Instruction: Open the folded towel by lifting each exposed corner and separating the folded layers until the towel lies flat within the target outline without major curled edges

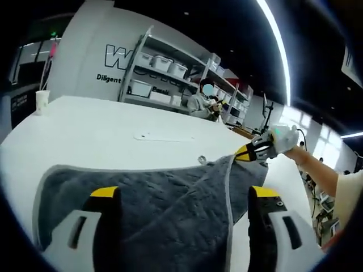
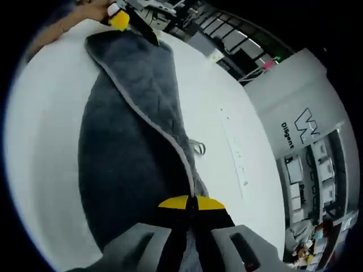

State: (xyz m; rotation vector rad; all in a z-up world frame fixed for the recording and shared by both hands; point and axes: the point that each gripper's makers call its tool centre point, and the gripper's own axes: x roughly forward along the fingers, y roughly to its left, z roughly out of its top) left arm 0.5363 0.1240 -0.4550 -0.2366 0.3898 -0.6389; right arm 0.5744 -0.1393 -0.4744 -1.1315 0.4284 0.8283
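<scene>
A white table (image 1: 113,133) fills the foreground of a dim hall, with shelving (image 1: 164,73) of white bins behind it and a paper cup (image 1: 42,102) at the table's far edge. The grey towel (image 1: 164,209) lies on the table, partly opened; its near edge is cut off at the bottom of the left gripper view, so its full outline cannot be made out. The left gripper (image 1: 184,195) stands released, its yellow-tipped jaws spread apart over the towel with cloth between them. The right gripper (image 2: 190,202) is clenched on the towel's pale-hemmed edge, lifting a fold. In the right gripper view a small loop (image 2: 198,148), probably a hanging tag, shows just beside the hem.
</scene>
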